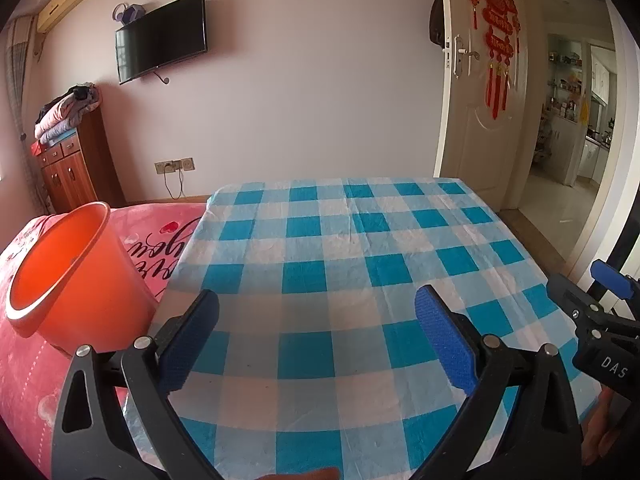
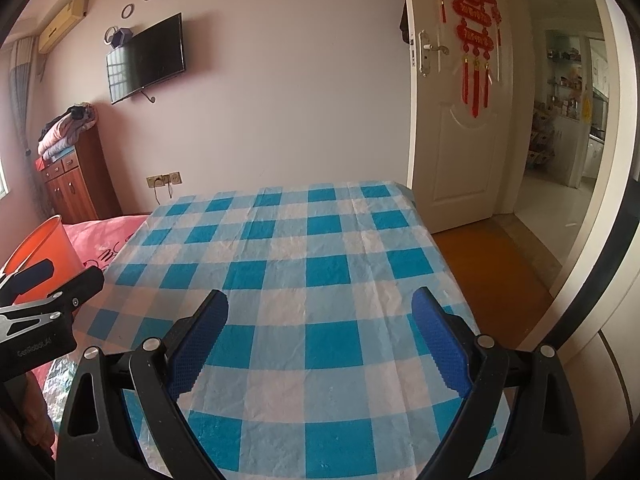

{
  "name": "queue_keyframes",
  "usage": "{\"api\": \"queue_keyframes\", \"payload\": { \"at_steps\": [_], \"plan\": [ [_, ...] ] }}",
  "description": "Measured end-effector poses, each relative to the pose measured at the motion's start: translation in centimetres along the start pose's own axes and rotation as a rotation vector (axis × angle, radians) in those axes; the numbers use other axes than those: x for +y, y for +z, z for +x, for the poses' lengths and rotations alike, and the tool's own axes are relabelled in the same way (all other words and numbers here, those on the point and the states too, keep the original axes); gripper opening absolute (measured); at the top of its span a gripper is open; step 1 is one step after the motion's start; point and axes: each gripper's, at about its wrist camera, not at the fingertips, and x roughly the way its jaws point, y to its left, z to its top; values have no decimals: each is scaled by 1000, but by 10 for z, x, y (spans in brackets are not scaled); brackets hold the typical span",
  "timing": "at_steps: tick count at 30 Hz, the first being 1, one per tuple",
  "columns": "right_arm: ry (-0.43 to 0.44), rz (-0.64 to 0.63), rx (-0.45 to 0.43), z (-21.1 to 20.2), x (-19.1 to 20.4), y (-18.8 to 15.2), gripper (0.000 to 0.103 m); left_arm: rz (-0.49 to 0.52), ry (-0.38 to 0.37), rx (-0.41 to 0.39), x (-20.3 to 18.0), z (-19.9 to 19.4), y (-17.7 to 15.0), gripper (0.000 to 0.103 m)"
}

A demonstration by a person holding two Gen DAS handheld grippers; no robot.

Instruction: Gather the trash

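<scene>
The left gripper (image 1: 316, 312) hangs over the near part of the blue-checked tablecloth (image 1: 344, 248), its blue-padded fingers (image 1: 444, 344) spread wide with nothing between them. The right gripper (image 2: 320, 316) hovers beside it over the same cloth, equally spread and empty. Left of the table, an orange plastic bucket (image 1: 68, 268) stands on a pink printed bedspread (image 1: 160, 232), tilted, its open mouth facing up and toward the left; its axis leans away from the table. No loose trash shows on the cloth.
</scene>
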Motion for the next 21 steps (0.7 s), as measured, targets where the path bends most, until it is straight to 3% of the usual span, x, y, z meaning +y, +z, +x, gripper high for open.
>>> {"api": "queue_keyframes", "payload": {
  "at_steps": [8,21],
  "plan": [
    [13,3,49,29,0,-6,92,4,4,28,-4,24,-7,99],
    [5,12,238,128,-1,-16,92,-53,79,256,-10,122,-30,99]
  ]
}}
